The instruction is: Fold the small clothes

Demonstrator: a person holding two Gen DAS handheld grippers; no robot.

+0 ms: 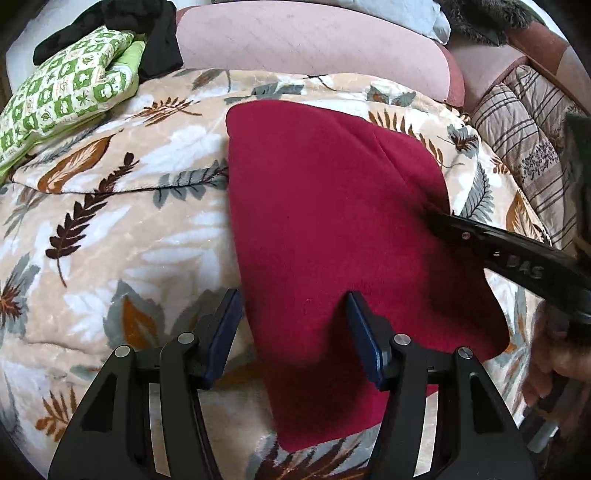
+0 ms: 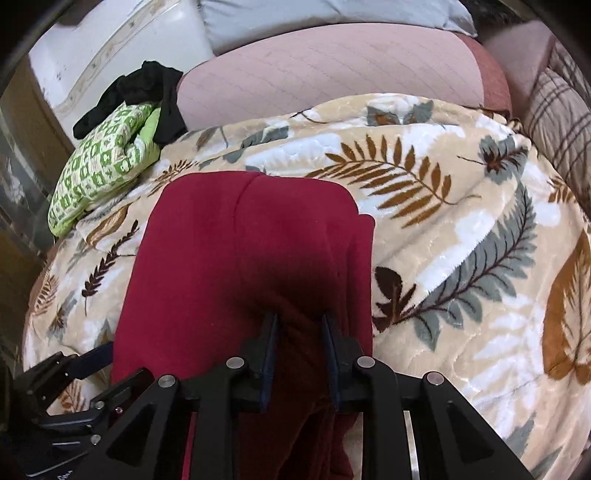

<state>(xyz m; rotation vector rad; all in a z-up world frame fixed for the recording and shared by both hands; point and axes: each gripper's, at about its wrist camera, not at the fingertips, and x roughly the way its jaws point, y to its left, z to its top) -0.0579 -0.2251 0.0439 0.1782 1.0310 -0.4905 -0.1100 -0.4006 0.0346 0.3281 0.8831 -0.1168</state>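
Note:
A dark red garment (image 1: 325,221) lies folded on a leaf-print blanket (image 1: 110,229). My left gripper (image 1: 293,299) is open, its jaws straddling the garment's near left edge. My right gripper (image 1: 428,218) reaches in from the right and presses into the garment's right side. In the right wrist view the red garment (image 2: 236,251) fills the middle, and my right gripper (image 2: 299,321) has its jaws narrowly apart with a fold of red fabric between them. The left gripper (image 2: 92,362) shows at lower left of that view.
A green and white patterned cloth (image 1: 62,99) with black clothing (image 1: 147,33) lies at the far left. A pink cushion (image 1: 306,40) sits behind the blanket. A striped quilt (image 1: 524,147) lies at right. A white cabinet (image 2: 110,48) stands at back left.

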